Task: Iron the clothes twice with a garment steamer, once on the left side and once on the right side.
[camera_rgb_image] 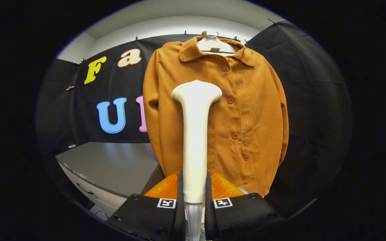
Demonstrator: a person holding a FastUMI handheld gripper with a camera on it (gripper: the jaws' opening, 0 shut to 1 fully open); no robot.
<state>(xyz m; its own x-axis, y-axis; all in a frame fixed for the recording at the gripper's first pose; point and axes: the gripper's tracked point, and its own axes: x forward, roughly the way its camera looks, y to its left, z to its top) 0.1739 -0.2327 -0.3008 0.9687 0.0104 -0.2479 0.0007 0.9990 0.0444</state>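
A mustard-brown button-front jacket [233, 110] of soft woven cloth hangs from a pale plastic hanger [214, 45] against the booth's black wall, well beyond the fingers; it looks light and limp, likely to swing or crease under a firm push. To its left sits a grey cabinet top [112, 164] with drawers. A white, smooth, rigid plastic garment steamer [196, 134] stands upright before the jacket's left half, its flared head at chest level. The gripper [194, 201] is clamped on the steamer's lower handle, both fingers pressing its sides. The slick shaft appears to favour that low, narrow grip.
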